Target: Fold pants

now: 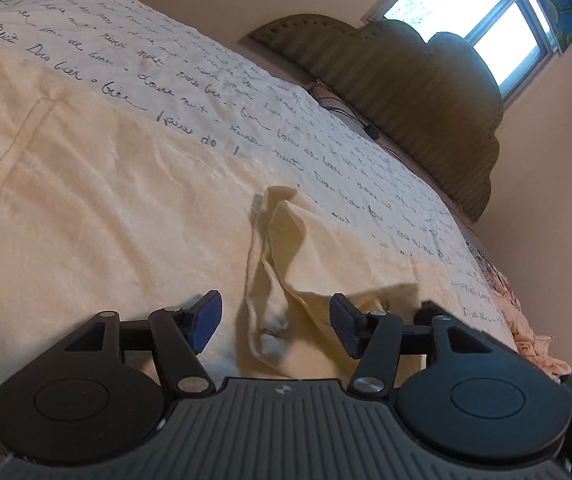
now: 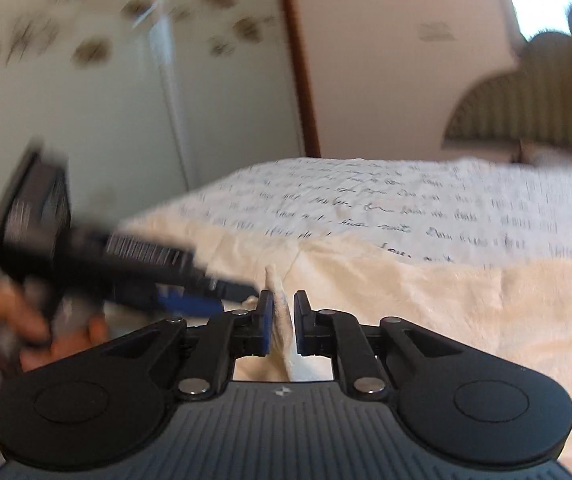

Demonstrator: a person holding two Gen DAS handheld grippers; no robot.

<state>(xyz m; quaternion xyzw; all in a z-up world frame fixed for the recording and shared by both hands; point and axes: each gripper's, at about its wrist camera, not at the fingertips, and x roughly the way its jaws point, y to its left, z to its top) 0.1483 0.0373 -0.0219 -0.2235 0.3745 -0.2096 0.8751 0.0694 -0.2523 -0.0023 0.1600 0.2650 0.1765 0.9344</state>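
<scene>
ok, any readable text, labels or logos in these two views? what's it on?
"nuit" on the bedspread, cursive script printed in rows, left wrist view.
"bien" on the same bedspread, my best reading.
Other handwriting rows: too small or distorted to read; all blurred in the right wrist view.
Small emblem on the left tongs' body: a symbol, no letters.
Pants: no readable label.
</scene>
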